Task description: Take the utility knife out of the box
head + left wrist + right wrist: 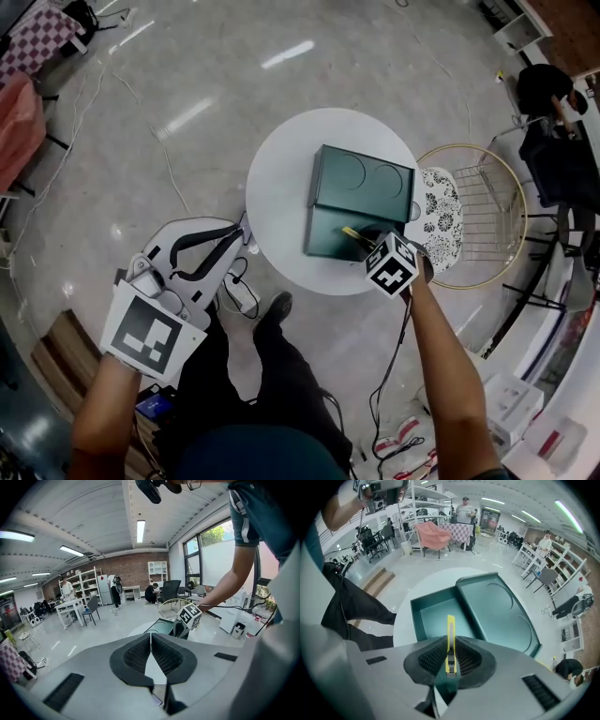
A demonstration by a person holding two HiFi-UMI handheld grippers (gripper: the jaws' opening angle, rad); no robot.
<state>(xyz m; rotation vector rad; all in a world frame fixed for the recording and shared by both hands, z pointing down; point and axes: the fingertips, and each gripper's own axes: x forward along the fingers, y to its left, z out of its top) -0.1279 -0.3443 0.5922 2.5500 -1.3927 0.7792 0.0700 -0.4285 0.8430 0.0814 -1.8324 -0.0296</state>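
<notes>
**A:** Head view first. How far along is it?

**B:** Partway, I'd say. The box sits open on the round white table, with its lid folded back flat. The right gripper reaches into the open tray, and a yellow sliver of the utility knife shows at its tip. The left gripper hangs off the table edge, well apart from the box.

**A:** Is the knife out yet?

**B:** Not from what I see; it lies over the tray. The marker cube covers the jaws here, so this view doesn't show the grip or whether the knife has left the tray floor.

**A:** And the left gripper view?

**B:** Its jaws meet at the tips with nothing between them, so that gripper is empty and idle. Far off, the other gripper's cube shows against the dark box. The knife itself is too small to find.

**A:** What about the right gripper view?

**B:** It's the clearest. The pads are closed against the knife's yellow body from both sides, with the handle end back between them and the front end pointing out over the teal tray. So I judge the grasp made. What's left is to lift the knife up and carry it past the box walls.

**A:** Anything doubtful?

**B:** I can't tell whether the front end touches the tray floor or hangs just above it. I can't make out whether the blade is extended. The near wall of the box is hidden behind the gripper's body.
</notes>
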